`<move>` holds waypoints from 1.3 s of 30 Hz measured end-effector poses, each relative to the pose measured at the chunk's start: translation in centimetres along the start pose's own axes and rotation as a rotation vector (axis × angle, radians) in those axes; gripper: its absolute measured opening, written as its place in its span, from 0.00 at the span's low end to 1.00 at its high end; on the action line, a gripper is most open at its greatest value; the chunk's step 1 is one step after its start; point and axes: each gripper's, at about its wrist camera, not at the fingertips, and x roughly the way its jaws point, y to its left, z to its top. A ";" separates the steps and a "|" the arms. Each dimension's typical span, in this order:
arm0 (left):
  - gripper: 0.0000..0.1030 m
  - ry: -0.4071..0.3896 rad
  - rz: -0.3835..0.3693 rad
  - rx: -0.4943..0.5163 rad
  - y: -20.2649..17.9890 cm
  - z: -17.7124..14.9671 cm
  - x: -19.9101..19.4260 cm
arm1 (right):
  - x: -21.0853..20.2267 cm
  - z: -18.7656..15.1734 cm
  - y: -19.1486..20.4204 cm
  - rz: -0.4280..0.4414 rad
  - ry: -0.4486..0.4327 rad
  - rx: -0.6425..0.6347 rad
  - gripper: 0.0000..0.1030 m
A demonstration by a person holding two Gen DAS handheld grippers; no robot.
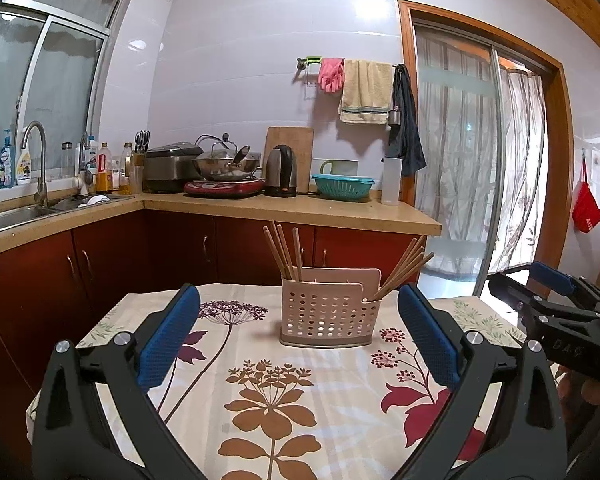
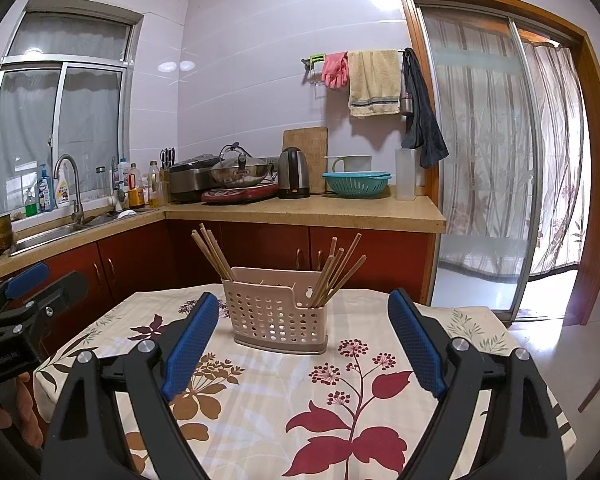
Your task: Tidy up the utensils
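Note:
A beige perforated utensil holder [image 1: 327, 312] [image 2: 277, 312] stands upright on the flowered tablecloth [image 1: 268, 392] [image 2: 300, 400] near the table's far edge. Wooden chopsticks lean out of it in two bunches, one at the left [image 1: 284, 250] [image 2: 214, 254] and one at the right [image 1: 406, 270] [image 2: 338, 270]. My left gripper [image 1: 300, 304] is open, short of the holder, with nothing between its blue pads. My right gripper [image 2: 304, 308] [image 1: 540, 280] is likewise open and empty, hovering at the table's right side.
Behind the table runs a counter [image 1: 300, 208] with red cabinets, carrying a kettle [image 1: 281, 170], wok, rice cooker, teal colander [image 1: 342, 186] and bottles by the sink [image 1: 4, 216]. A sliding glass door [image 1: 480, 152] is at the right. A hand [image 2: 24, 412] holds the left gripper.

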 end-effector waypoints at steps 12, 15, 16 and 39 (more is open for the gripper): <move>0.96 -0.004 0.062 0.084 -1.3 0.2 0.1 | -0.1 0.0 0.0 0.001 0.000 -0.001 0.82; 0.96 -0.010 0.054 0.083 -1.3 0.3 0.0 | -0.4 -0.1 0.0 0.000 0.002 -0.001 0.82; 0.96 -0.008 0.048 0.076 -1.1 0.3 0.0 | -0.4 -0.1 -0.1 0.000 0.002 -0.002 0.82; 0.96 0.065 0.081 -0.020 1.4 -0.9 2.5 | 0.5 -0.9 -0.8 -0.008 0.028 0.001 0.82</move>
